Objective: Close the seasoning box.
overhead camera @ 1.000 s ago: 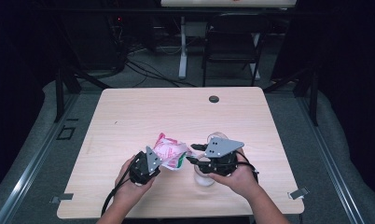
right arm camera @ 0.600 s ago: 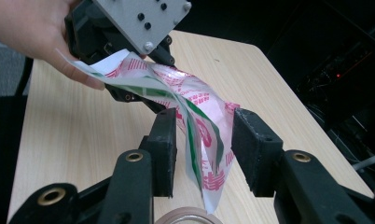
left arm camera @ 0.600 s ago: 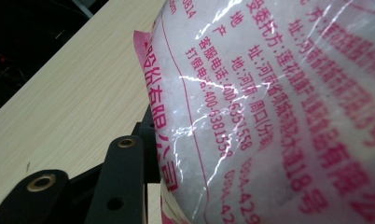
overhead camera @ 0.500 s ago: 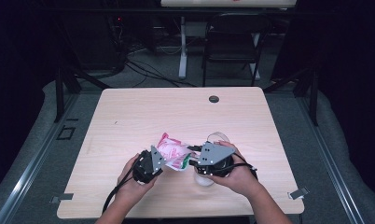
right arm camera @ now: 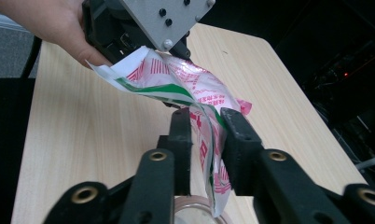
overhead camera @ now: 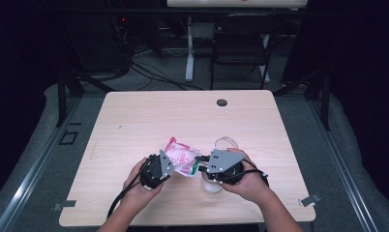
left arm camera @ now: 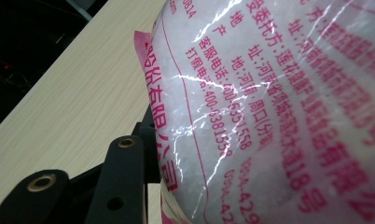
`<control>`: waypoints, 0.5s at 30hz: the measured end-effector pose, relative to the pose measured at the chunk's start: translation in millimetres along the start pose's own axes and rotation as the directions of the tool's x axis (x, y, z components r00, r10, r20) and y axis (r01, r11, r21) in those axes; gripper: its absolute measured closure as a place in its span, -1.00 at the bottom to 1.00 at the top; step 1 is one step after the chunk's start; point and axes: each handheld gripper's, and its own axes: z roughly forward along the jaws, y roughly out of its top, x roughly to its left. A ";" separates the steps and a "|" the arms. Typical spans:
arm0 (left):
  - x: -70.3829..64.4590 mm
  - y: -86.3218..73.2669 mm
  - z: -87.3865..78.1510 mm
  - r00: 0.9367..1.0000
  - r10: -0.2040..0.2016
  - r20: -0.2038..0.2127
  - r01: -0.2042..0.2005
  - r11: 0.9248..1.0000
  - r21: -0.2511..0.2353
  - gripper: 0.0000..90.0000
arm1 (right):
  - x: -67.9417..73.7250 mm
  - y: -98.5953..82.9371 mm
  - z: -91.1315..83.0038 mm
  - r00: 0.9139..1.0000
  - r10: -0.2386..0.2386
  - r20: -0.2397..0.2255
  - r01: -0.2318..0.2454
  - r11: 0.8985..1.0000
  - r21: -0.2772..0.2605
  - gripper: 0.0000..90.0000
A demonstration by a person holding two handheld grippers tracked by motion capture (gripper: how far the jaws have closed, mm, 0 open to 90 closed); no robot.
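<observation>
Right gripper: nearest in its own view — its two black jaws are pinched on the thin edge of the bag, with the plastic squeezed flat between them.
Cup: a see-through cup sits just under those jaws, below the bag's hanging edge. From the high view it is a pale round thing under the right hand.
Bag: a soft plastic bag with pink writing and a green stripe, held up off the table between the two grippers, near the person's side.
What is inside: white, lumpy stuff shows through the clear plastic — I cannot tell what it is.
Left gripper: it is on the other end of the bag. One black jaw presses against the bag's side in its own view, so I think it is holding the bag too.
How it will handle: my guess is light, floppy and slippery. It bends where you pinch it, and the shiny plastic could tear.
Where to hold: the flat sealed edges look best, one at each end.
Lid: a clear round lid lies just past the right gripper.
Table: pale wood, bare farther back, with a small dark round hole near the far edge.
</observation>
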 end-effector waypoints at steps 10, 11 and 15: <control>-0.2 3.1 -0.6 0.999 0.043 -0.020 -0.043 0.999 -0.006 0.33 | 0.6 -2.7 -3.0 1.000 0.023 -0.021 -0.023 1.000 -0.001 1.00; -0.4 3.3 -0.9 0.999 0.047 -0.022 -0.048 0.999 -0.008 0.33 | 0.4 -3.0 -3.4 0.999 0.030 -0.024 -0.030 1.000 -0.001 1.00; -0.6 4.6 -2.4 0.997 0.066 -0.037 -0.067 0.998 -0.007 0.33 | 0.1 -4.0 -4.5 0.999 0.047 -0.026 -0.047 0.999 -0.013 1.00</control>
